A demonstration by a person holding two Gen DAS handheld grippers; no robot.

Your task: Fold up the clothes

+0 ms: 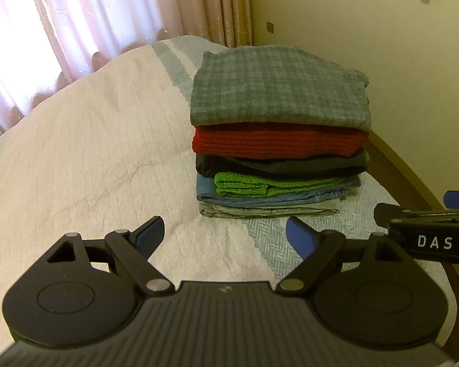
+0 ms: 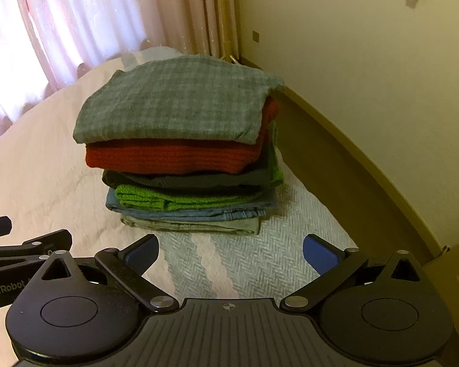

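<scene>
A stack of folded clothes sits on the bed: a grey checked garment on top, then a red knit, a black piece, a green knit, blue denim and a pale piece at the bottom. My left gripper hovers open just in front of the stack, nothing between its fingers. In the right wrist view the same stack lies ahead, and my right gripper is open and empty before it. Each gripper shows at the edge of the other's view.
Pink curtains hang behind the bed. A cream wall with sockets runs along the right, with a wooden bed frame and a narrow gap beside the stack. Bare bedspread lies to the left of the stack.
</scene>
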